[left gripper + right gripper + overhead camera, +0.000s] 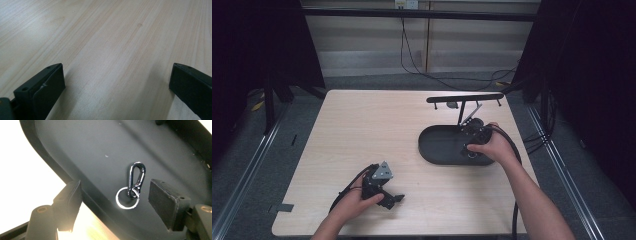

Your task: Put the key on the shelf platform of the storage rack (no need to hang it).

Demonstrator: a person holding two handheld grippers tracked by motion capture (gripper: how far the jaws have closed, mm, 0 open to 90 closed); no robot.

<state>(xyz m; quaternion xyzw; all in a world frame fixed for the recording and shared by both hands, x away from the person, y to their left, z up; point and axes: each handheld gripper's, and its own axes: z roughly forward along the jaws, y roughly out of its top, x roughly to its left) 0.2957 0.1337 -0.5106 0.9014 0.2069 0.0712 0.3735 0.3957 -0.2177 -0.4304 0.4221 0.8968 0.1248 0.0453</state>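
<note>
**Carabiner sitting in the black tray, both grippers wide open**

High view: black oval tray [439, 145] on the right half of the wooden table [362, 130], with a black T-shaped stand [464, 98] rising from its far edge. Right gripper [473, 131] held over the tray's right end, jaw gap hard to judge from up here. Left gripper [398, 198] down near the front edge of the table, well apart from the tray. Tray contents too small and dark to make out from this angle.

Left gripper view: just bare wood grain between the two black jaws, spread far apart, nothing between them.

Right gripper view: finally the detail. Looking down into the tray [82, 147], a small black carabiner [136, 177] clipped to a silver key ring [127, 199] lying flat on the tray floor. Jaws standing apart, nothing clamped, carabiner lying between them and closer to the right-hand one. Left-hand jaw over the tray rim, bright table beyond it.
</note>
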